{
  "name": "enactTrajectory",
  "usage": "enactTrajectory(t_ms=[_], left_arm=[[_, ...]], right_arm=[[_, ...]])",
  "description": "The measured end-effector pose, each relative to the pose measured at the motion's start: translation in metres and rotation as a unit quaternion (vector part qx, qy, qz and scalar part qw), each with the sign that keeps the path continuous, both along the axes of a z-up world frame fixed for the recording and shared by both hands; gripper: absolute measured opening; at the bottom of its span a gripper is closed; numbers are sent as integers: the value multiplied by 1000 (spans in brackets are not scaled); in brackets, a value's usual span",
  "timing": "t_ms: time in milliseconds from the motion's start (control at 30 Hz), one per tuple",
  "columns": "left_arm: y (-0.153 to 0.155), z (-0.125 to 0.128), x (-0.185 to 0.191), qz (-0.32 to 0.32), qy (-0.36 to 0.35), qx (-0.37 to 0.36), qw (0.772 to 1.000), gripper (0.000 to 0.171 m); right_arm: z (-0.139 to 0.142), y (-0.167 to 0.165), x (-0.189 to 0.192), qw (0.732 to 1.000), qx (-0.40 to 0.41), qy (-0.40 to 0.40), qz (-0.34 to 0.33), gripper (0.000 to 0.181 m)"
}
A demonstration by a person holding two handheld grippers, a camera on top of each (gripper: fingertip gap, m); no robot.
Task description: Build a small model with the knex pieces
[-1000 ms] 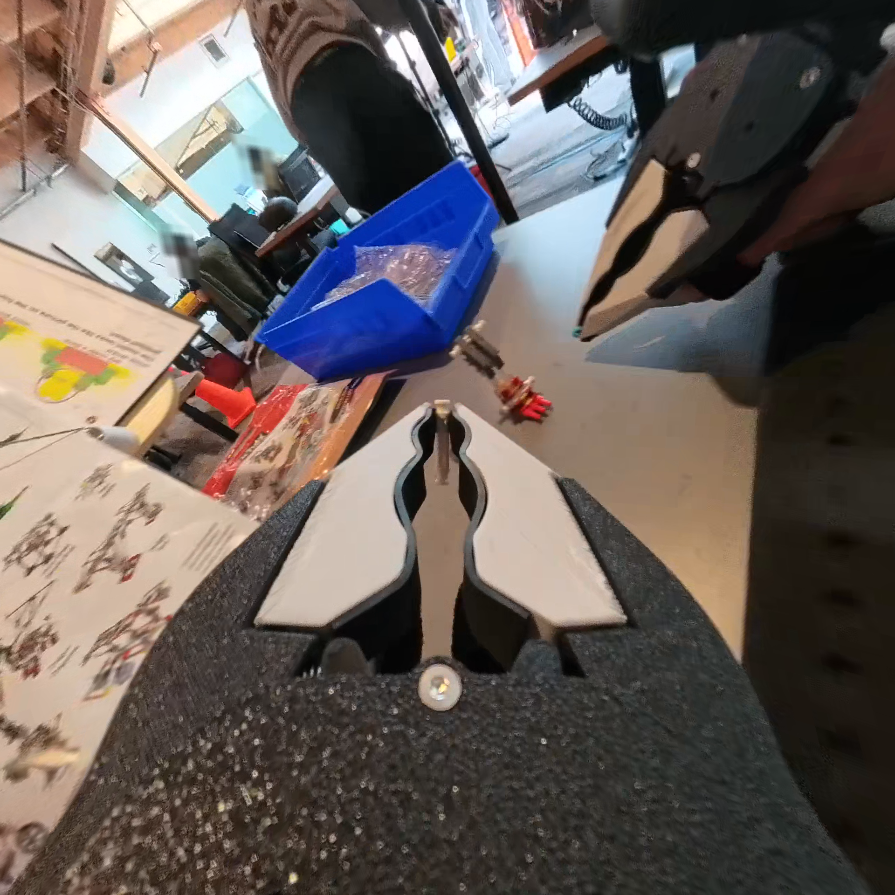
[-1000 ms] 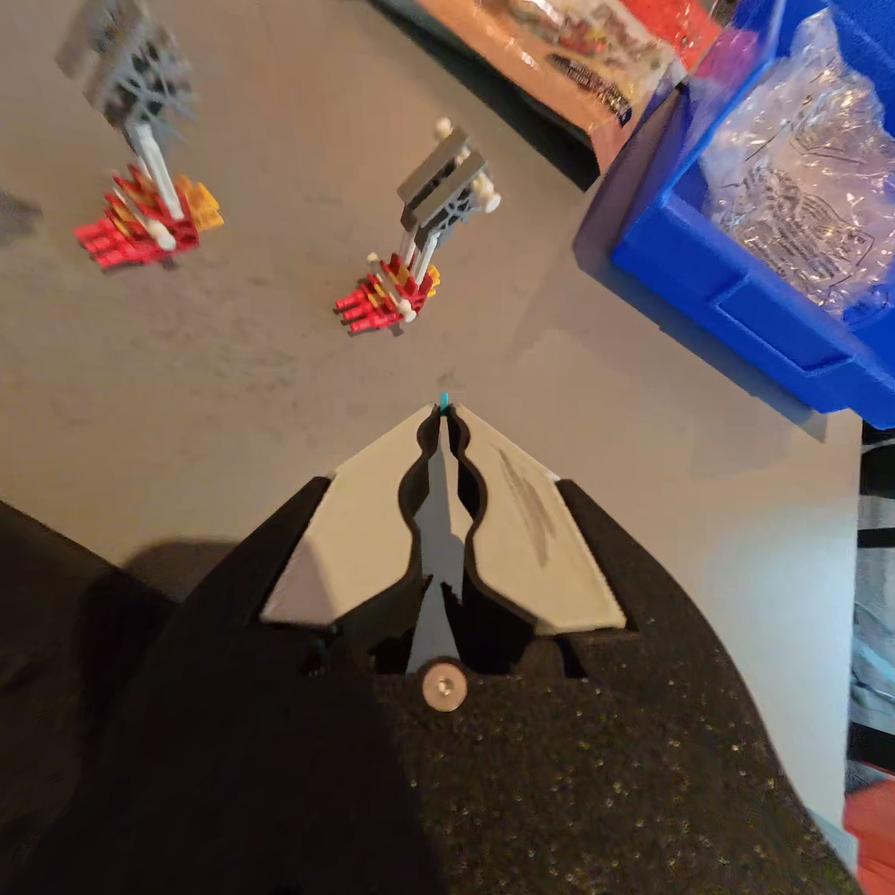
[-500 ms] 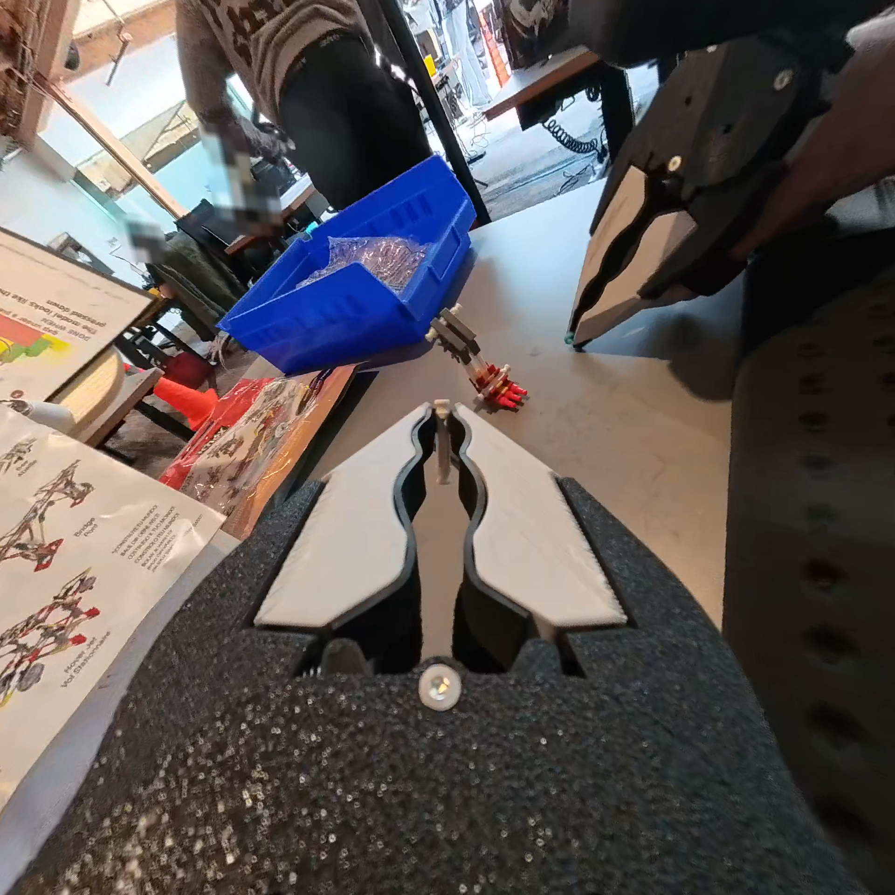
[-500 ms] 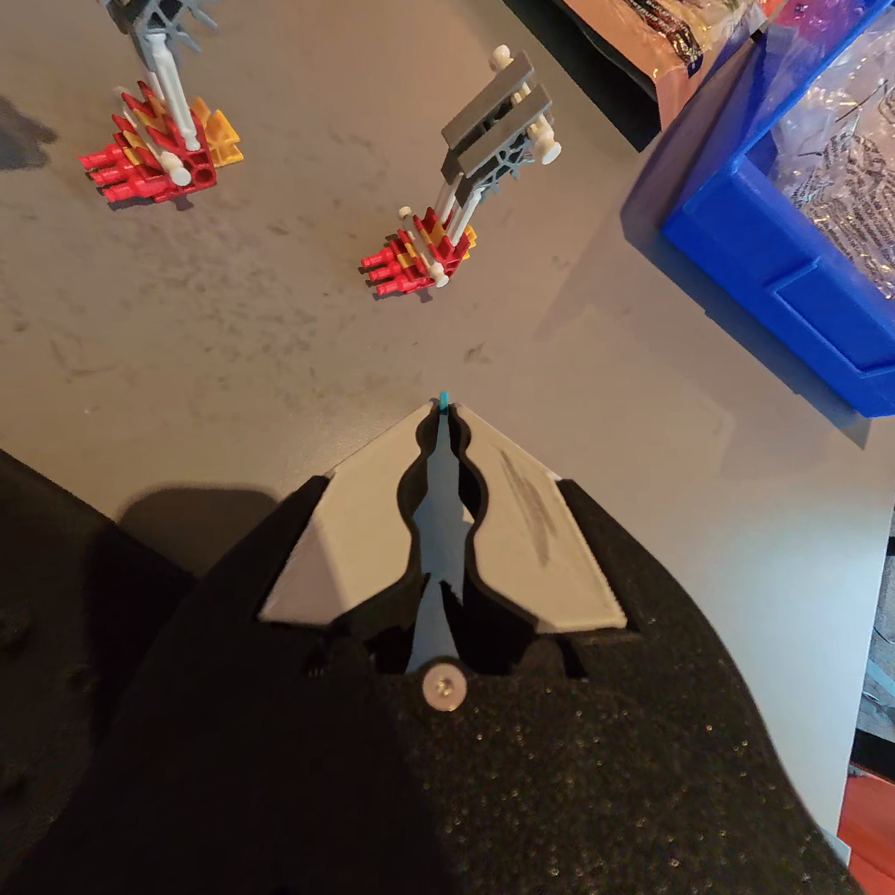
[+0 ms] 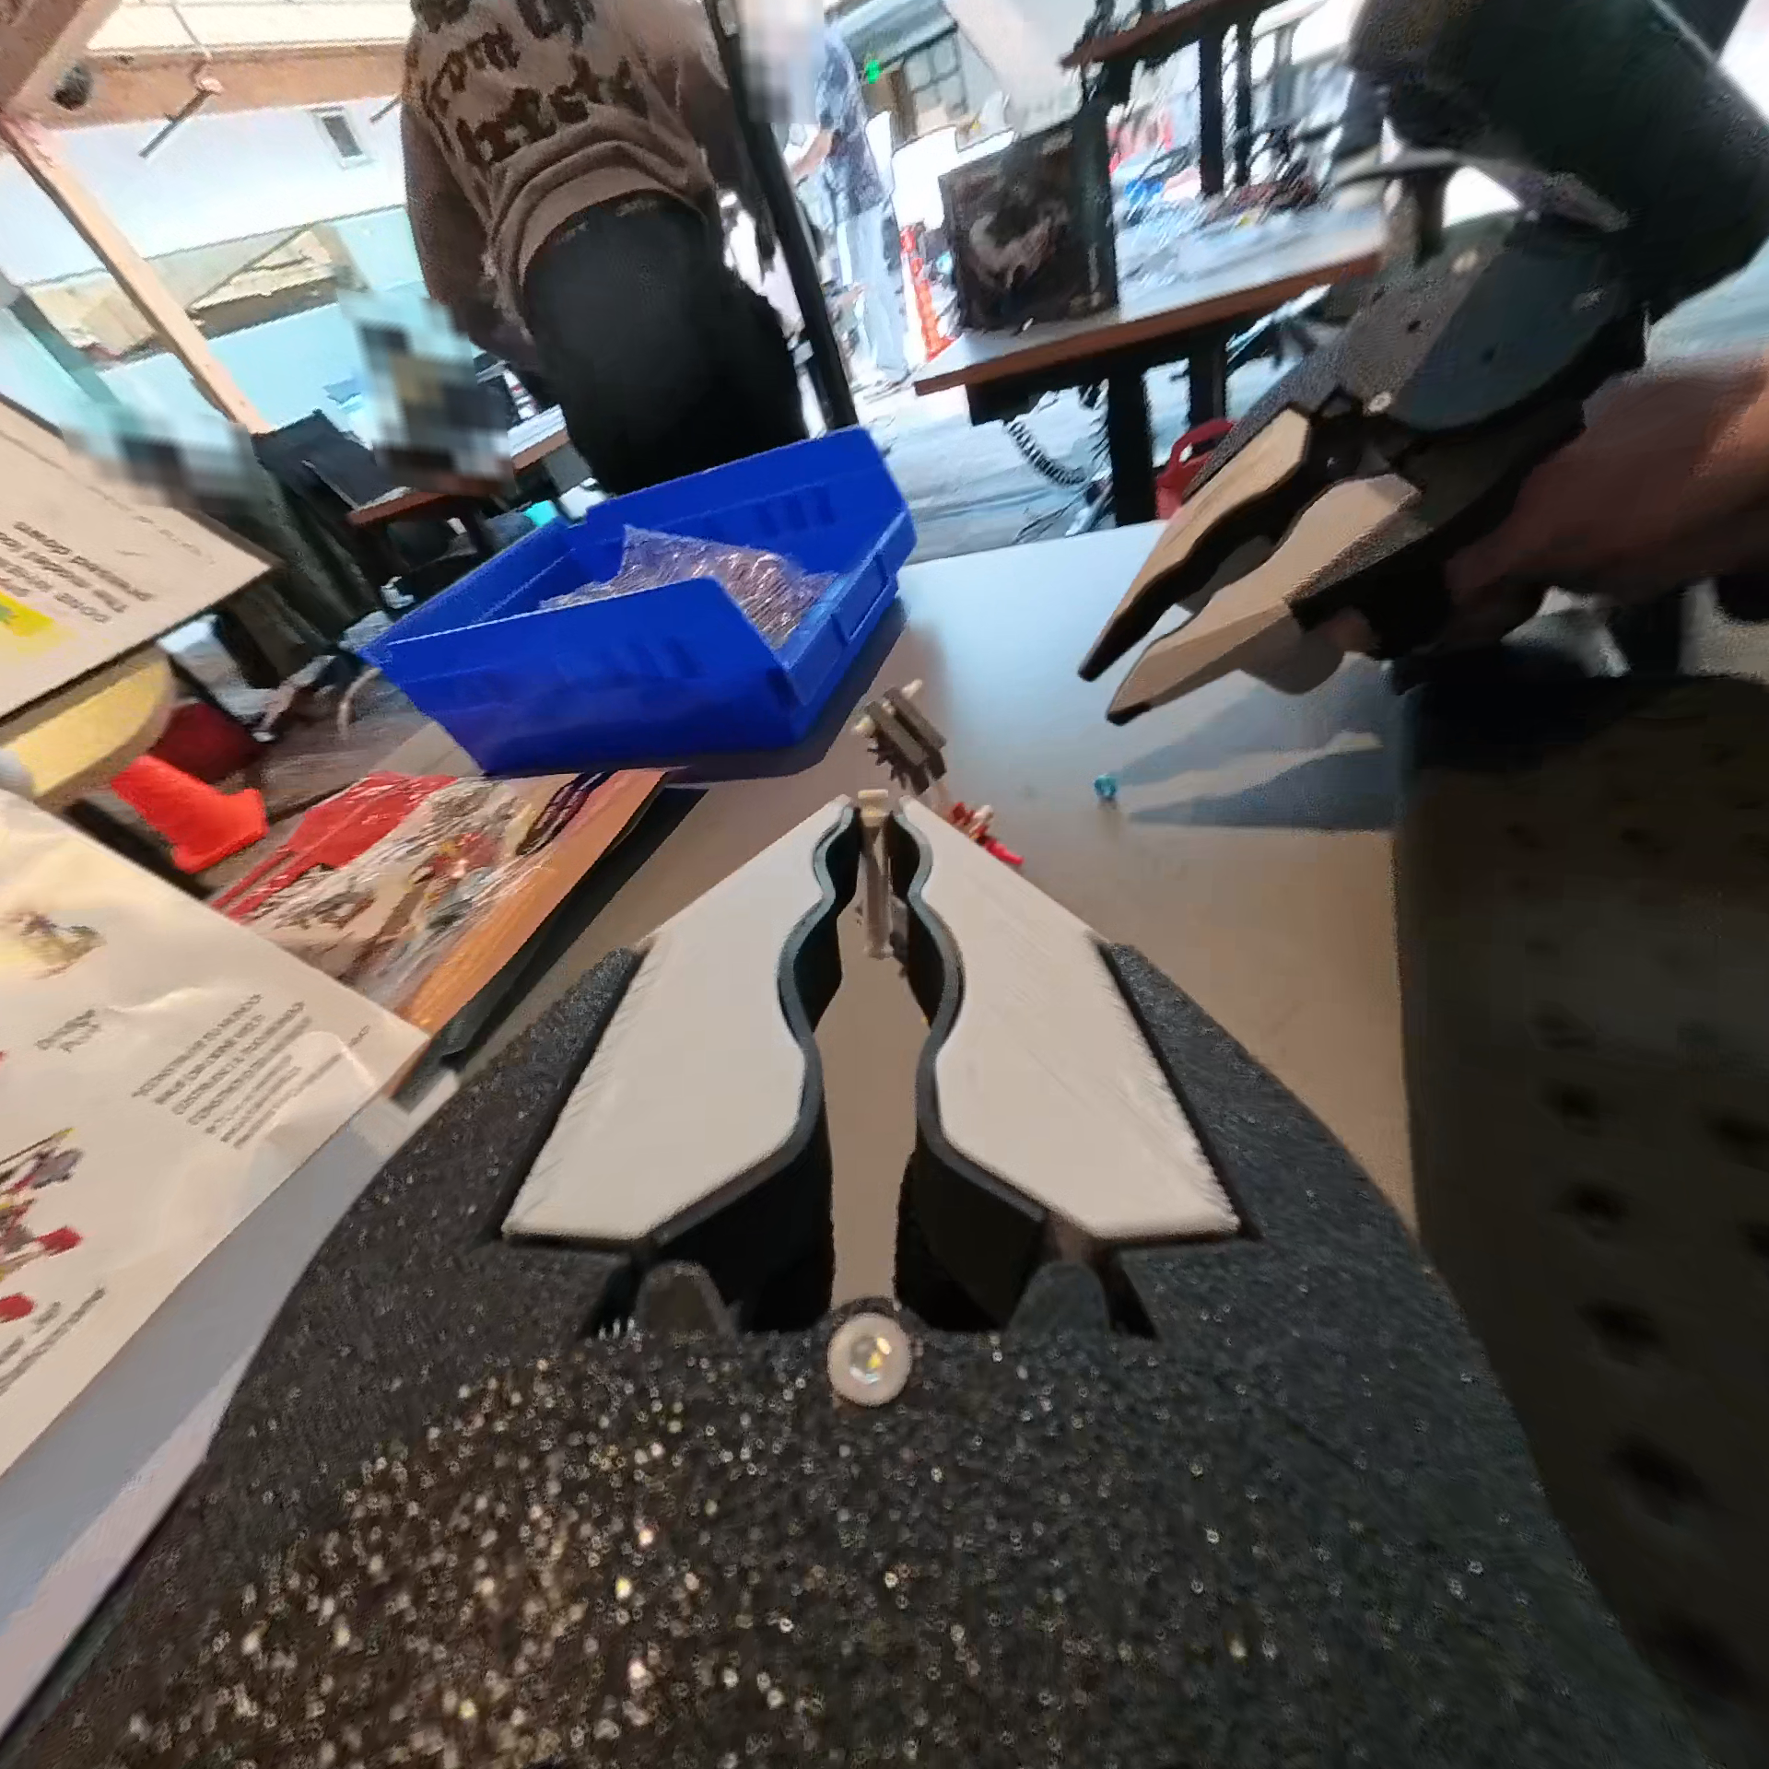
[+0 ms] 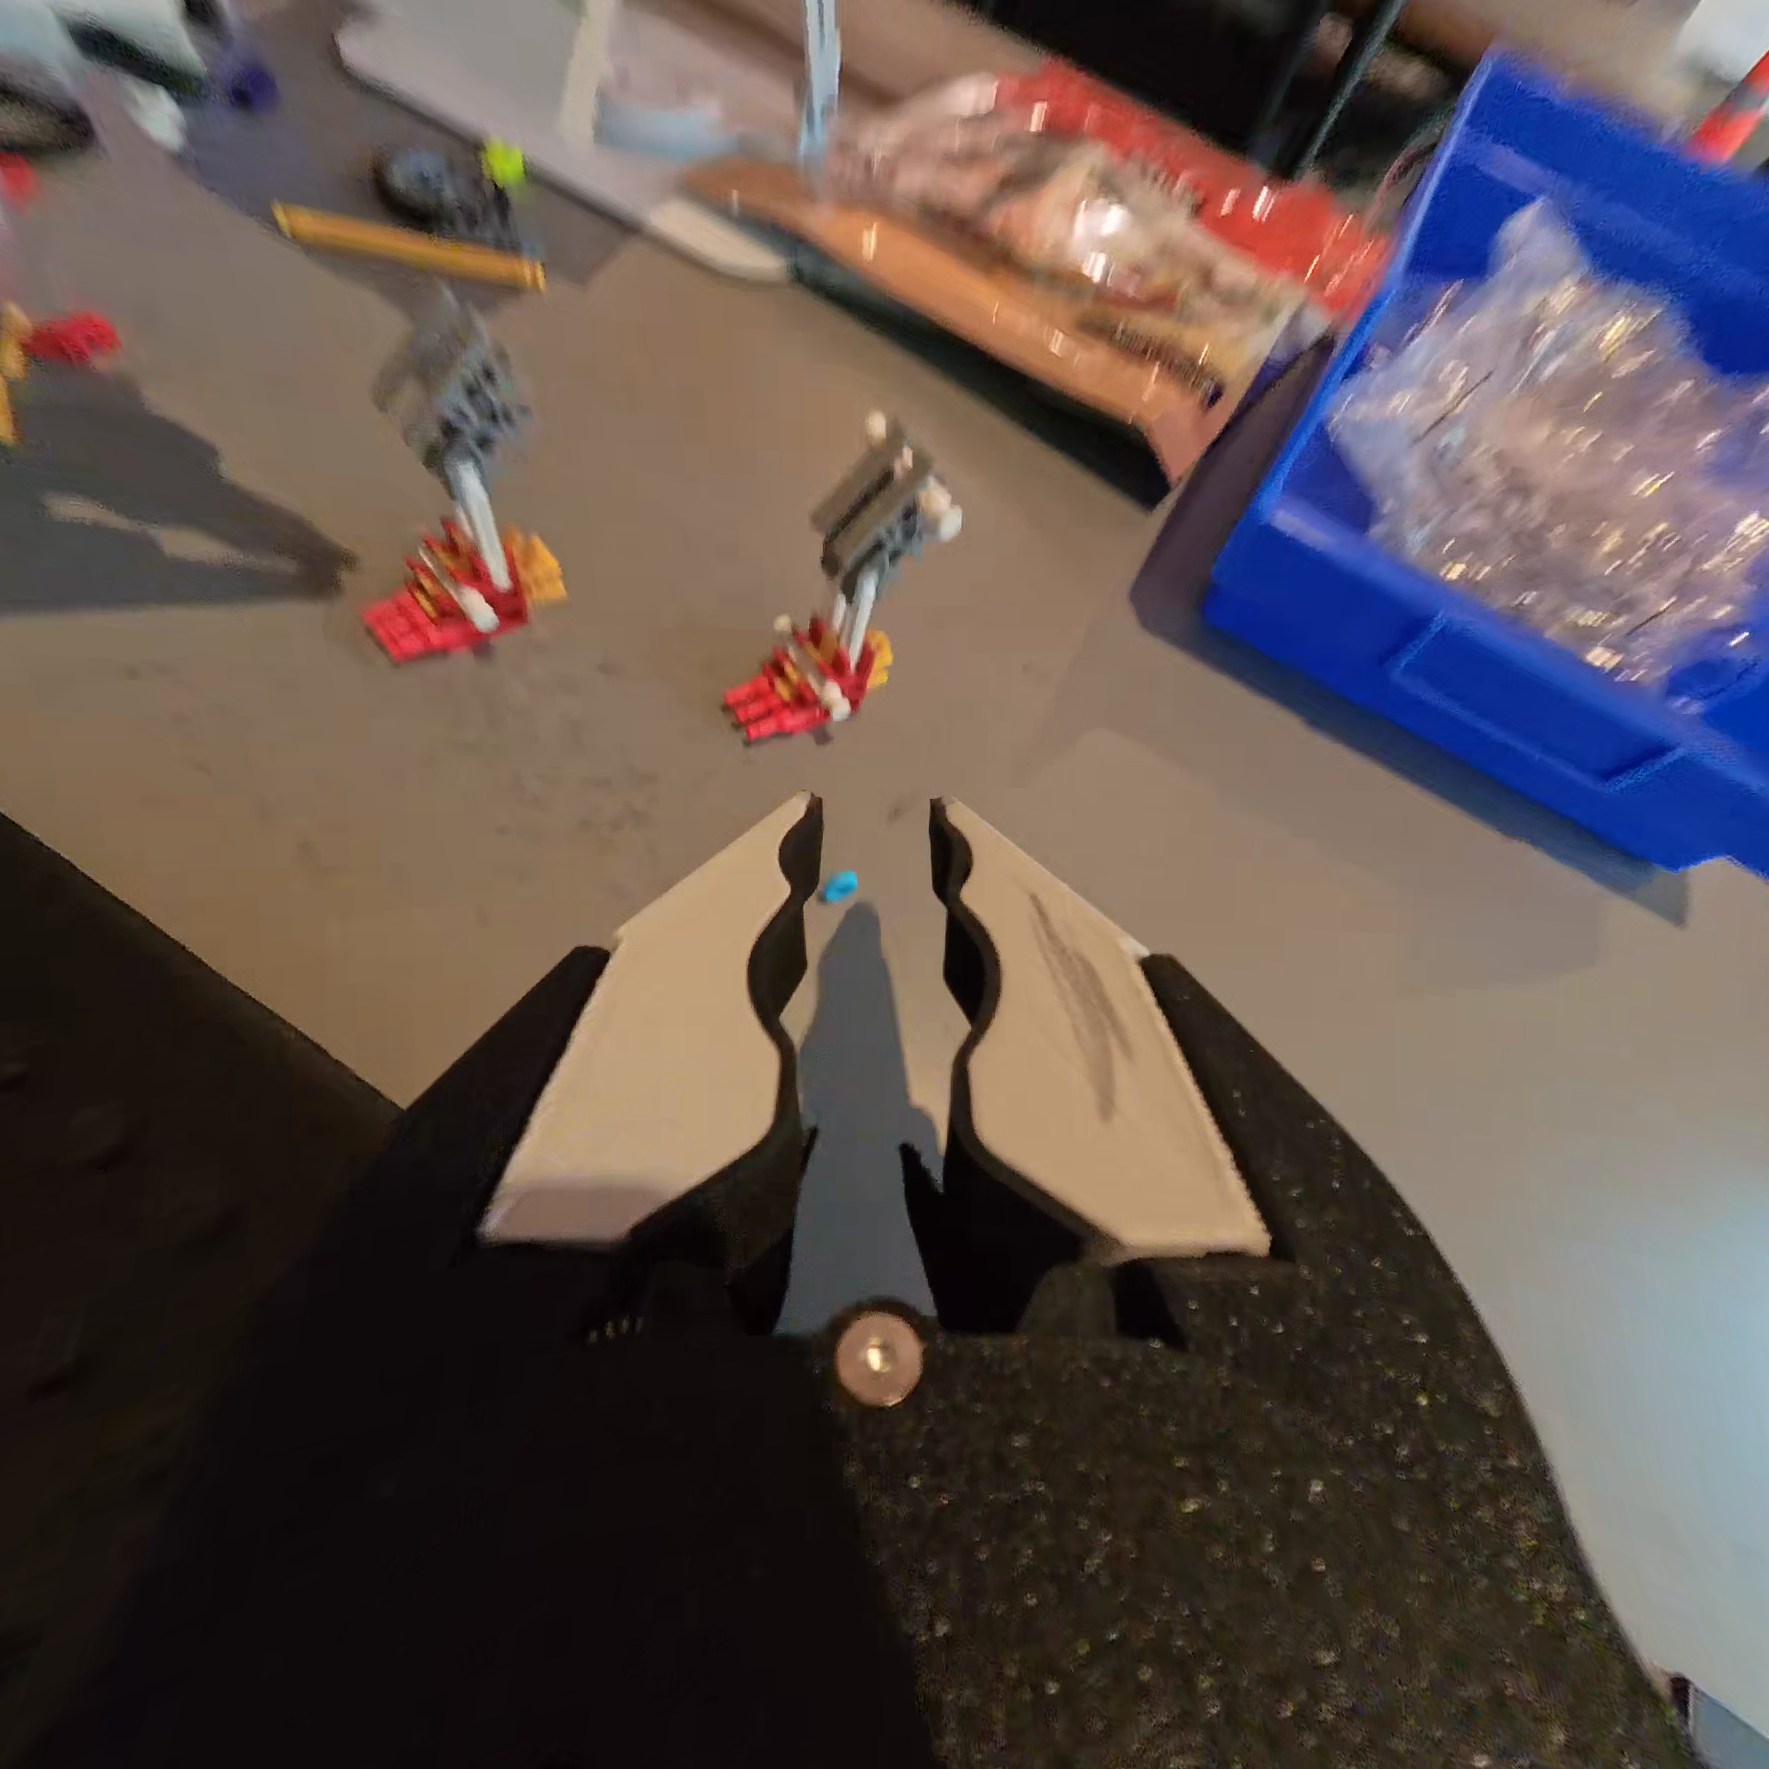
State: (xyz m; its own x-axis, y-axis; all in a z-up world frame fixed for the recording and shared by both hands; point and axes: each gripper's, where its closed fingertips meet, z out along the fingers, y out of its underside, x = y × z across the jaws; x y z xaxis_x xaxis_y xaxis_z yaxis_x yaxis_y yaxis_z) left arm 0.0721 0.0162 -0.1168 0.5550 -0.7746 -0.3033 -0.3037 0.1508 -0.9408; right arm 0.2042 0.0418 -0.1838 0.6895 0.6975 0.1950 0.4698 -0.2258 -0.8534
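Note:
My left gripper (image 5: 873, 814) is shut on a short white rod (image 5: 873, 876) that stands between its tips. Just beyond it a small grey, white and red toy assembly (image 5: 914, 756) stands on the grey table (image 5: 1197, 919). My right gripper (image 6: 873, 814) is open and empty above the table. It also shows in the left wrist view (image 5: 1110, 689), raised at the right. A tiny blue piece (image 6: 839, 886) lies on the table below its open jaws, and shows in the left wrist view (image 5: 1106, 787). A second toy assembly (image 6: 469, 536) stands left of the first (image 6: 842, 613).
A blue bin (image 5: 651, 622) with clear plastic bags sits at the table's far left edge, also in the right wrist view (image 6: 1532, 536). A bagged parts box (image 5: 421, 881) and printed instruction sheets (image 5: 144, 1053) lie at left. A yellow rod (image 6: 402, 249) lies farther off. A person (image 5: 593, 239) stands behind. About 15 centimetres separates my left fingertips from my right.
My right gripper has opened, let go of the tiny blue piece, which now lies on the table, and lifted away. My left gripper still holds the white rod.

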Motion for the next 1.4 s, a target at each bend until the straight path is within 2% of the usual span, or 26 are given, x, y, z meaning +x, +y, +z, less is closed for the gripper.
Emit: enactTrajectory(t_ms=[100, 233, 300, 367, 500, 667, 800, 900, 1200, 1300, 1333, 1400], left_arm=[[-1, 6, 1, -27, -29, -11, 999, 5], [-5, 10, 8, -62, -30, -2, 998, 5], [-7, 10, 12, -56, 9, 42, 998, 5], [-7, 9, 15, -37, 65, 98, 992, 4], [-11, 6, 24, -10, 158, 199, 967, 5], [-7, 6, 24, 9, 190, 232, 954, 4], [-7, 9, 24, 24, 199, 252, 947, 4], [-4, 9, 25, 32, 208, 264, 941, 4], [-7, 22, 26, 18, 194, 288, 938, 5], [-12, 24, 28, 7, 184, 291, 939, 4], [-14, 25, 28, 0, 175, 288, 941, 4], [-19, 29, 29, -15, 156, 283, 946, 5]], right_arm=[[30, -19, -22, 997, 65, 30, 35, 21], [65, -46, -74, 987, 76, 79, 120, 21], [79, -51, -96, 980, 47, 120, 148, 21], [87, -44, -106, 977, 20, 155, 142, 20], [81, -40, -121, 968, -58, 189, 152, 15], [76, -40, -122, 959, -111, 209, 153, 12], [78, -41, -121, 956, -120, 219, 153, 10], [80, -42, -123, 954, -115, 221, 166, 0], [92, -42, -121, 943, -95, 260, 188, 0], [96, -38, -114, 946, -78, 263, 175, 0], [101, -36, -109, 943, -70, 275, 171, 1], [103, -33, -102, 940, -73, 285, 174, 27]])
